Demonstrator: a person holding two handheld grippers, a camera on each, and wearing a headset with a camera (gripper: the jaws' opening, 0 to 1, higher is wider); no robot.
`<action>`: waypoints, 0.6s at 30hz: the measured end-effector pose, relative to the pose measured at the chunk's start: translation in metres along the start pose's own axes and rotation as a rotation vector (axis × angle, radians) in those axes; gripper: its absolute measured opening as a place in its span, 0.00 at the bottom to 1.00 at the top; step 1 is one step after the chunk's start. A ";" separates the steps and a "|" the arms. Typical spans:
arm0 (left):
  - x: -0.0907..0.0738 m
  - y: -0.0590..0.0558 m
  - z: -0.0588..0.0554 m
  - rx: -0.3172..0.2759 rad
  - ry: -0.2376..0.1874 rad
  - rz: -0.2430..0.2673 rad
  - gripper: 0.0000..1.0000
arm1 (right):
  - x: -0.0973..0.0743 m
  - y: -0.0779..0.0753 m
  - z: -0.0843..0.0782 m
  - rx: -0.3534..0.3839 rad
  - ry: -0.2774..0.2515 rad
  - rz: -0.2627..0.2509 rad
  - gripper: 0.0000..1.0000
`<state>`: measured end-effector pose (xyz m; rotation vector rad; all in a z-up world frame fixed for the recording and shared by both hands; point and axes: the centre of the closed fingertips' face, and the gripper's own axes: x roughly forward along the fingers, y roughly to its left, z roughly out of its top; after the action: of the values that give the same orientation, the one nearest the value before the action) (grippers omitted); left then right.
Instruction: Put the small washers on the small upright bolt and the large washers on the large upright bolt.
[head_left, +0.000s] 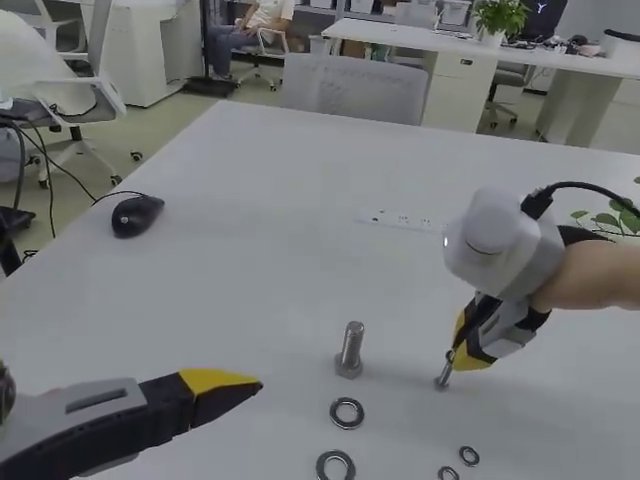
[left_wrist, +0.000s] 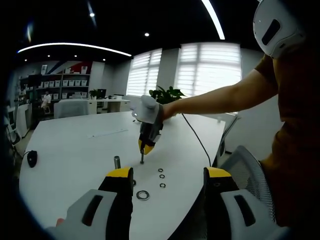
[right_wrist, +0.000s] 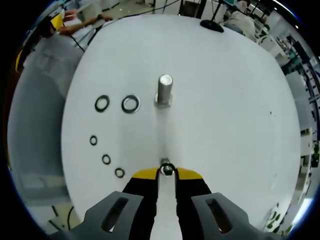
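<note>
The large upright bolt (head_left: 350, 350) (right_wrist: 164, 90) stands mid-table, with two large washers (head_left: 347, 412) (right_wrist: 130, 103) lying flat in front of it. Right of it stands the small upright bolt (head_left: 443, 375) (left_wrist: 142, 161). My right gripper (head_left: 458, 358) (right_wrist: 167, 172) reaches down to that bolt's top, its jaws shut on a small washer (right_wrist: 167, 169) that rings the tip. Three small washers (right_wrist: 106, 159) (head_left: 469, 456) lie loose nearby. My left gripper (head_left: 230, 385) (left_wrist: 169, 175) hovers open at the near left, holding nothing.
A black mouse (head_left: 136, 213) sits at the far left of the white table (head_left: 300, 200). A white strip (head_left: 398, 219) lies farther back. Office chairs and desks stand beyond the table.
</note>
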<state>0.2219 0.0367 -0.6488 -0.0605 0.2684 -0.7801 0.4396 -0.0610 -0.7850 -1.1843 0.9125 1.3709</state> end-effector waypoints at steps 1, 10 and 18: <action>0.000 0.000 0.000 0.000 0.000 0.000 0.56 | 0.001 0.000 0.000 -0.003 0.001 0.000 0.13; 0.001 0.001 -0.002 -0.006 0.007 0.002 0.56 | 0.018 0.000 -0.006 -0.013 -0.003 0.004 0.13; 0.001 0.003 -0.002 -0.010 0.008 0.006 0.56 | 0.030 0.002 -0.012 -0.015 -0.003 0.004 0.13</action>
<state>0.2246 0.0382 -0.6517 -0.0662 0.2804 -0.7737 0.4406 -0.0664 -0.8166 -1.1921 0.9046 1.3848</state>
